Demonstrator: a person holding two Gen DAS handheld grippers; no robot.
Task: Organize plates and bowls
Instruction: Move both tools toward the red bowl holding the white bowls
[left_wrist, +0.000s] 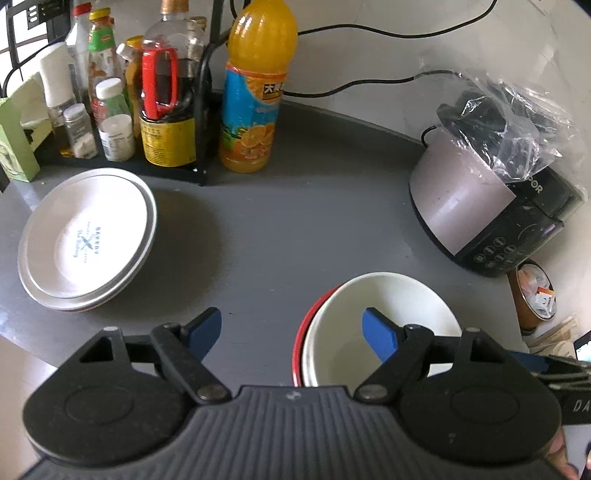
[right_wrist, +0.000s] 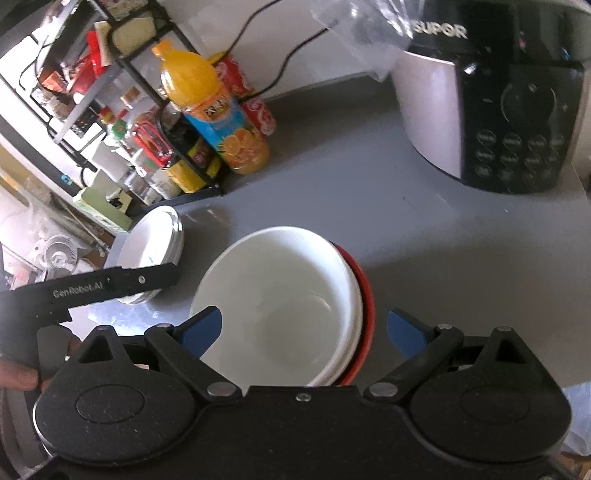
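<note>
The left gripper's body covers the near rim of the bowl stack (left_wrist: 373, 325). Ahead to the right, the plastic bag (left_wrist: 513, 122) hides the rice cooker (left_wrist: 476, 206) lid.

Grey tabletop (left_wrist: 280, 236), flat and matte. On it, a white bowl (left_wrist: 384, 325) nests in a red one (left_wrist: 308, 325), only a thin red rim showing. Over to the side, the plate stack (left_wrist: 88, 240) is white on top with small dark blue lettering at its centre, and a sliver of what may be red sits at the very bottom. Both tongs, left (left_wrist: 291, 328) and right (right_wrist: 304, 328), are black with bright blue pads. The juice bottle (left_wrist: 255, 92) glows orange under a blue label printed with orange slices. The cooker (right_wrist: 487, 110) is pale silver with a black panel.
</note>
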